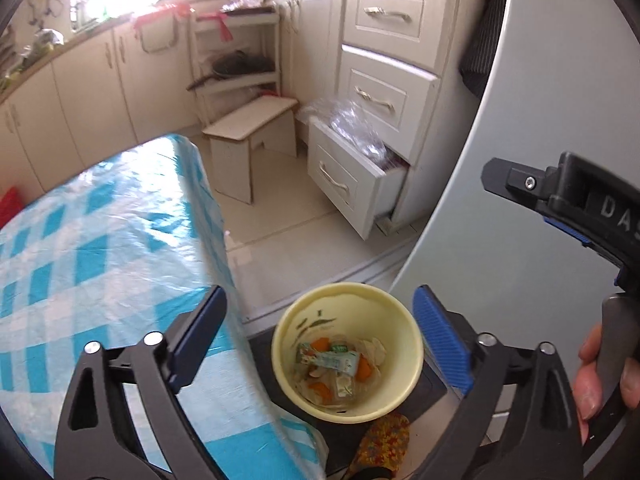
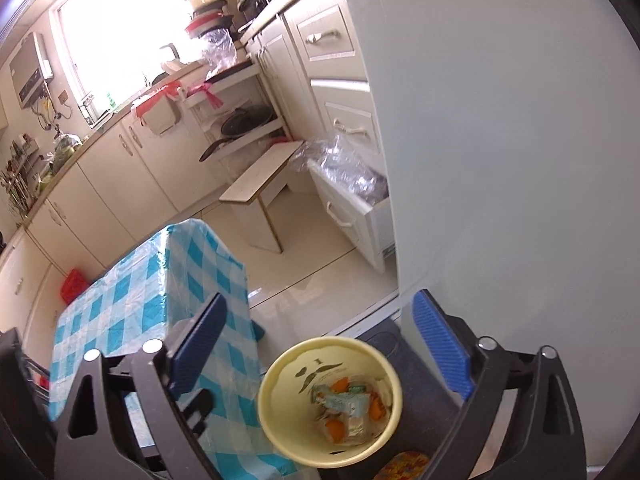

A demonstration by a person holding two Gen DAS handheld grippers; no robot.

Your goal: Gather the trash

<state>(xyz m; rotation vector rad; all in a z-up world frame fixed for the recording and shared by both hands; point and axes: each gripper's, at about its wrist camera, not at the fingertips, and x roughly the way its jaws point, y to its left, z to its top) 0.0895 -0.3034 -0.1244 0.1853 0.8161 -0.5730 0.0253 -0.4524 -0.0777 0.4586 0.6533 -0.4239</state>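
Looking down through the left wrist camera, you have the left gripper [image 1: 320, 328] hanging with its blue-padded fingers wide apart and nothing between them, above the pale yellow round plastic bin [image 1: 347, 354]. That bin stands on a dark low platform [image 1: 434, 388] on the floor, just beside the desk covered in a blue-and-white checked plastic cloth [image 1: 100, 240]. Orange peel scraps and a crumpled green-and-white wrapper [image 1: 334, 362] lie at its bottom. Your right gripper [image 1: 560, 196] shows at the right edge, near the grey fridge door [image 1: 500, 120].

From the right wrist camera, the right gripper [image 2: 320, 332] also stands open and empty over the same bin [image 2: 330, 402], with the wrapper [image 2: 340, 400] and peels inside.

I judge you are at the end of a drop, or checking the bin. No loose trash shows on the visible cloth, so next you probably need to turn away and look for remaining pieces elsewhere.
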